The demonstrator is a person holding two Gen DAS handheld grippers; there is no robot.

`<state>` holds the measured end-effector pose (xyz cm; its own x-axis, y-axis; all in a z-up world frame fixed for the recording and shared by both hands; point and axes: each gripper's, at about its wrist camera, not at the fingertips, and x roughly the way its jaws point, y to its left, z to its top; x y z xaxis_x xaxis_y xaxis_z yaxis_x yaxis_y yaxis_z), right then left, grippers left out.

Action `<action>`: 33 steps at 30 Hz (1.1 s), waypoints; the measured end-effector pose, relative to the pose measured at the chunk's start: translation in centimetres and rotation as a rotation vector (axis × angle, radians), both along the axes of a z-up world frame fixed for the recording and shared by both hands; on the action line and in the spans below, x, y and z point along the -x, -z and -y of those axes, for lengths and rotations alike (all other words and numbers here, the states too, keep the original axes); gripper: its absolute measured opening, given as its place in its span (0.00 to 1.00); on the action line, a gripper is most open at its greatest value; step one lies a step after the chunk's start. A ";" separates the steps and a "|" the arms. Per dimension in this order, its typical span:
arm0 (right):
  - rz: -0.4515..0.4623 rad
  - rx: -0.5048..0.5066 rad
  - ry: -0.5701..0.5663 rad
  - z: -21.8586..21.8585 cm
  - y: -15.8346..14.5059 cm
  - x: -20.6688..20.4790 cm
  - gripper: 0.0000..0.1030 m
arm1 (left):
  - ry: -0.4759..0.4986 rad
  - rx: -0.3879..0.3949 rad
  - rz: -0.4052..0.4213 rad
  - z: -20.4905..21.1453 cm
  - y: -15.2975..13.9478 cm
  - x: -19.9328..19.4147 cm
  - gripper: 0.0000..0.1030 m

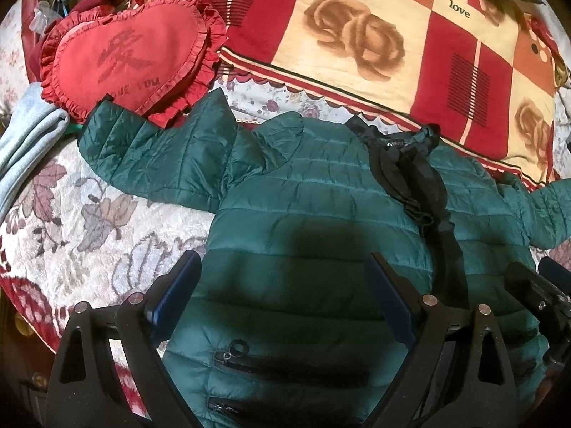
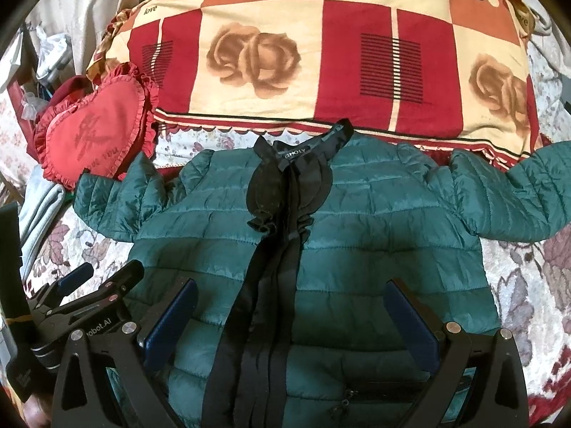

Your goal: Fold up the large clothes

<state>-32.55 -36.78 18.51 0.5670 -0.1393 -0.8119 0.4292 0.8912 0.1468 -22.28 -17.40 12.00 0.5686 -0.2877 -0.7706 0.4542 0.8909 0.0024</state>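
A dark green quilted jacket (image 1: pixel 321 207) lies flat, front up, on the bed, both sleeves spread out sideways; it fills the right wrist view too (image 2: pixel 374 214). A black zipper band with a ruffled collar (image 2: pixel 282 192) runs down its middle. My left gripper (image 1: pixel 282 267) is open and empty, hovering over the jacket's left half above a zip pocket (image 1: pixel 285 363). My right gripper (image 2: pixel 292 296) is open and empty over the lower middle of the jacket. The left gripper also shows at the lower left of the right wrist view (image 2: pixel 96 281).
A red heart-shaped ruffled cushion (image 1: pixel 132 57) lies by the left sleeve. A red and cream rose-patterned pillow (image 2: pixel 321 57) lies behind the collar. Folded light blue cloth (image 1: pixel 28 142) sits at the left. The bed has a floral cover (image 1: pixel 89 221).
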 end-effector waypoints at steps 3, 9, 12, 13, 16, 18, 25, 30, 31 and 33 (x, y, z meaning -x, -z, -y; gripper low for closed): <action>-0.004 -0.002 -0.001 -0.1 0.2 -0.1 1.00 | -0.001 0.002 -0.004 0.0 0.0 0.0 0.90; -0.004 -0.001 0.004 -0.1 0.2 -0.2 1.00 | 0.000 -0.003 -0.008 0.0 0.1 -0.2 0.90; -0.007 -0.002 0.009 0.0 0.3 -0.2 1.00 | -0.001 -0.001 -0.010 0.1 0.1 -0.1 0.90; -0.007 -0.002 0.009 0.1 0.3 -0.2 1.00 | -0.001 0.001 -0.011 0.1 0.1 -0.1 0.90; -0.006 0.004 0.011 0.1 0.2 -0.1 1.00 | 0.000 0.001 -0.012 0.3 0.1 0.0 0.90; -0.008 0.006 0.011 0.1 0.2 -0.1 1.00 | 0.002 -0.003 -0.012 0.5 0.1 0.0 0.90; -0.016 0.016 0.020 0.2 0.3 -0.2 1.00 | 0.000 -0.002 -0.018 0.7 0.0 0.0 0.90; -0.022 0.021 0.019 0.2 0.3 -0.3 1.00 | -0.009 0.005 -0.026 0.4 -0.1 -0.4 0.90; -0.021 0.020 0.020 0.2 0.3 -0.4 1.00 | -0.014 0.007 -0.026 0.2 -0.2 -0.6 0.90; -0.022 0.017 0.019 0.2 0.3 -0.4 1.00 | -0.021 0.007 -0.027 -0.1 -0.3 -0.9 0.90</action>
